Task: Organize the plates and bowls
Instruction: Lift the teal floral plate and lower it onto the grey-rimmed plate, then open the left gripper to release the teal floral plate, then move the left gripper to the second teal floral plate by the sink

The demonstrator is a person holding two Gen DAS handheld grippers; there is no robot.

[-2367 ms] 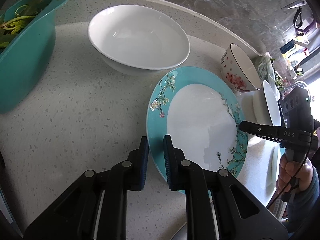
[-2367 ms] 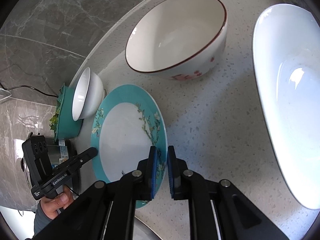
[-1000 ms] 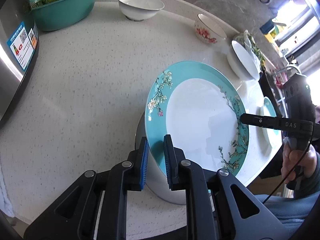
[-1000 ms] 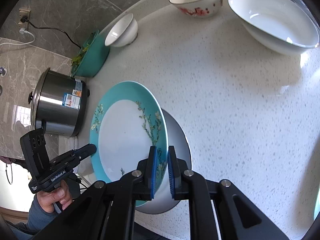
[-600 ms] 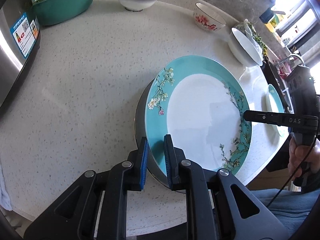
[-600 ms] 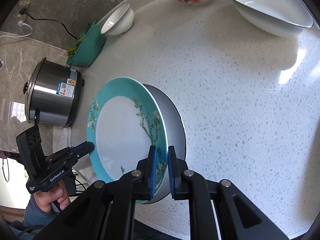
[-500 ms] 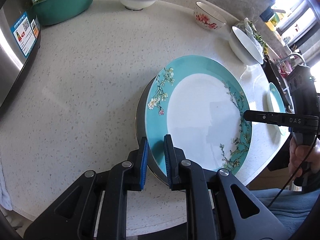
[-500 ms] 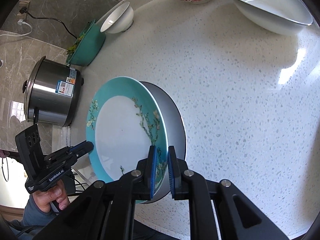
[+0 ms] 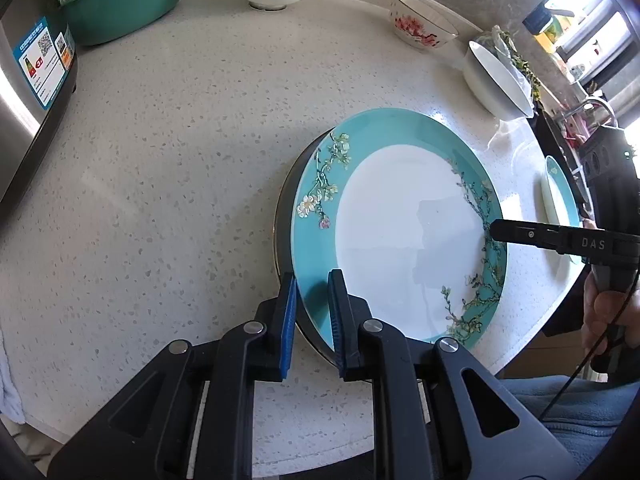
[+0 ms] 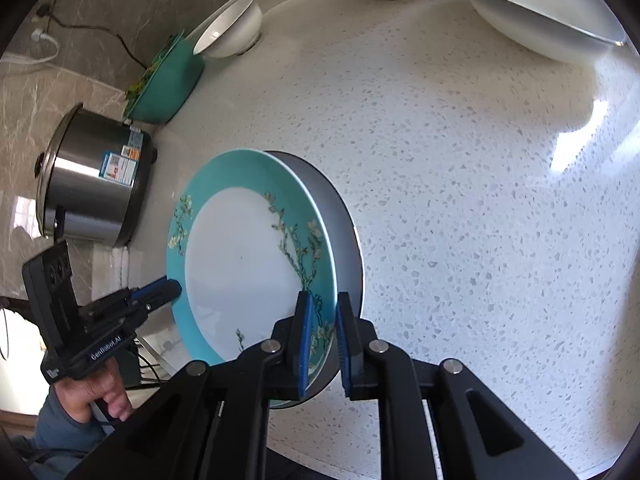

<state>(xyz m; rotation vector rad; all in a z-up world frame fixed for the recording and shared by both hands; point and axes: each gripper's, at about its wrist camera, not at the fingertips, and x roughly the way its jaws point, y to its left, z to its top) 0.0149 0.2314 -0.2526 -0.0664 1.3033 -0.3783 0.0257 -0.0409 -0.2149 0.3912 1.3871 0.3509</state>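
In the left wrist view, the left gripper [image 9: 312, 312] pinches the near rim of the plate [image 9: 400, 232], nearly closed; the right gripper [image 9: 494, 230] meets the far rim. In the right wrist view, the right gripper [image 10: 323, 334] clamps the plate [image 10: 240, 272] above the counter [image 10: 460, 200].

The teal-rimmed plate [image 9: 400, 216] looked glossy glazed ceramic; the countertop [image 9: 180, 168] was smooth speckled stone; the cooker [image 10: 92, 176], left of frame, was shiny brushed metal.
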